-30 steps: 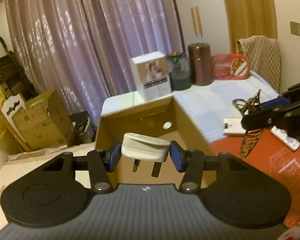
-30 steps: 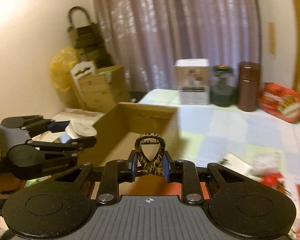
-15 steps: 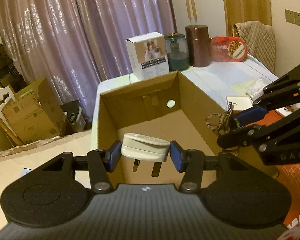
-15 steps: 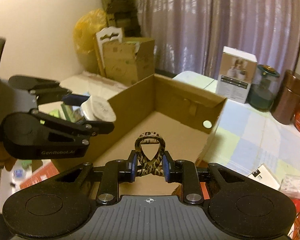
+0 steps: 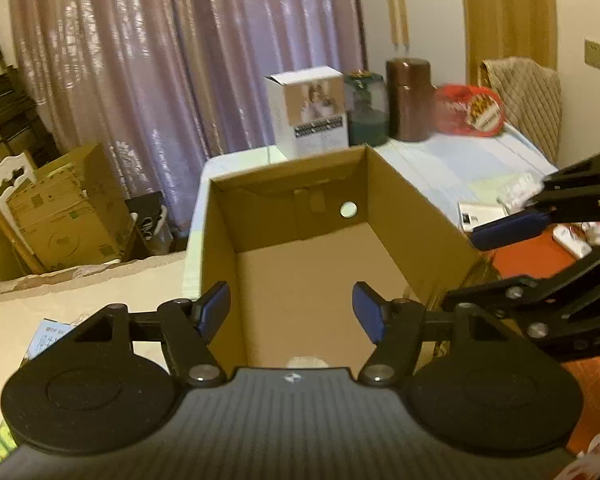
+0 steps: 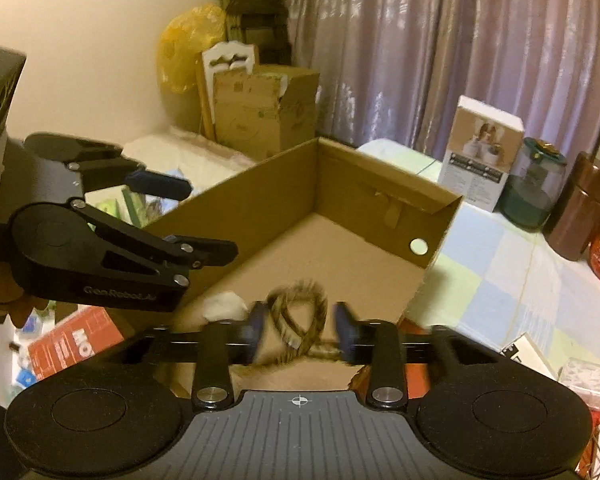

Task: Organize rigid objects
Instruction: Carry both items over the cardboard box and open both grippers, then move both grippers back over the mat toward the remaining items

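Since a second ago both loads are let go over the cardboard box (image 5: 300, 264): left gripper (image 5: 292, 312) opening, empty, white plug (image 6: 224, 306) dropped inside; right gripper (image 6: 300, 328) opening, patterned hair clip (image 6: 300, 320) slipping free between its pads; next, I judge, withdraw and fetch more.

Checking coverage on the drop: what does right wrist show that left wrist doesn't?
Right wrist only: the leopard-print hair clip, blurred, between the right gripper's opening jaws, pads clear of it; the yellow bag.
Left wrist only: the quilted chair back; the left gripper's opening jaws with nothing between them.
Both: the open cardboard box, the white plug low inside it, the white carton, the brown canister.
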`<move>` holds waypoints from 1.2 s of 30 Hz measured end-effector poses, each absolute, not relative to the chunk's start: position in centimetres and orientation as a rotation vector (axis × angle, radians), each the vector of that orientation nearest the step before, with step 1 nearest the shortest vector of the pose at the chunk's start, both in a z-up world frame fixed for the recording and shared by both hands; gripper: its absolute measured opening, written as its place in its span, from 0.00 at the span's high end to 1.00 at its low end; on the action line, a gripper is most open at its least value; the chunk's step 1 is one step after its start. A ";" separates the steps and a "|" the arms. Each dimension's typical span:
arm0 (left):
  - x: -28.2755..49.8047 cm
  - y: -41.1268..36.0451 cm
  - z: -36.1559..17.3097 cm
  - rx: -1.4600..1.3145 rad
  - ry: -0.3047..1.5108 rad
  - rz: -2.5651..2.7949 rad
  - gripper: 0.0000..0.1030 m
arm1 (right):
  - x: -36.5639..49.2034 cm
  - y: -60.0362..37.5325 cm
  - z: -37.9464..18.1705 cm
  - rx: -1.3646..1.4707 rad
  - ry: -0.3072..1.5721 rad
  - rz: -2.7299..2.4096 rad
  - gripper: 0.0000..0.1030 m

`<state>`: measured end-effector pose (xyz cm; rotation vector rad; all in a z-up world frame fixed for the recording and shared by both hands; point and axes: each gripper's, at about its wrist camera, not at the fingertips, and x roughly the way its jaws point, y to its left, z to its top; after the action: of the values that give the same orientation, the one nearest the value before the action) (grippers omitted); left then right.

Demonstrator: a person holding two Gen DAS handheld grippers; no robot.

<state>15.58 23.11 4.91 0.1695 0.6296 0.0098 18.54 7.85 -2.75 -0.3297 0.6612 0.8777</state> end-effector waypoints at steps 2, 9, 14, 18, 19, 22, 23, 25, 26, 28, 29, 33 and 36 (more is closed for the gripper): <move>15.2 23.3 5.6 0.150 0.620 0.031 0.39 | 18.4 7.0 -2.1 -0.294 0.644 0.877 0.49; 12.9 22.3 8.3 0.062 0.560 0.049 0.39 | 17.4 3.2 0.6 -0.211 0.604 0.818 0.48; 11.4 19.8 10.1 0.014 0.521 0.023 0.39 | 15.7 -1.0 2.4 -0.137 0.586 0.752 0.48; 9.9 17.4 11.3 -0.051 0.488 -0.016 0.31 | 14.1 -4.7 3.6 -0.077 0.567 0.697 0.47; 9.6 16.7 11.5 -0.059 0.485 -0.021 0.30 | 13.8 -5.7 3.8 -0.059 0.567 0.690 0.47; 8.8 14.3 12.1 -0.065 0.465 -0.048 0.29 | 12.9 -8.6 4.6 -0.010 0.561 0.649 0.46; 8.5 13.5 12.3 -0.068 0.456 -0.056 0.28 | 12.6 -9.7 4.9 0.004 0.556 0.630 0.45; 8.1 11.8 12.6 -0.068 0.455 -0.074 0.28 | 12.0 -11.4 5.4 0.023 0.546 0.596 0.45; 8.0 11.0 12.6 -0.071 0.463 -0.089 0.28 | 11.7 -12.3 5.6 0.028 0.541 0.580 0.44; 7.7 9.4 12.7 -0.075 0.475 -0.138 0.28 | 11.2 -14.0 6.1 0.036 0.536 0.542 0.44; 7.5 8.6 12.6 -0.068 0.477 -0.156 0.28 | 10.9 -15.0 6.2 0.040 0.535 0.524 0.44; 7.2 5.8 12.3 -0.052 0.480 -0.202 0.27 | 10.0 -18.9 6.7 0.052 0.513 0.444 0.43; 7.4 4.0 11.8 -0.066 0.489 -0.224 0.27 | 9.3 -21.6 6.5 0.036 0.497 0.378 0.42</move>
<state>7.42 4.00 11.81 -0.0656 0.4895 -0.2237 9.33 -21.59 6.52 0.0360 0.4967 0.3784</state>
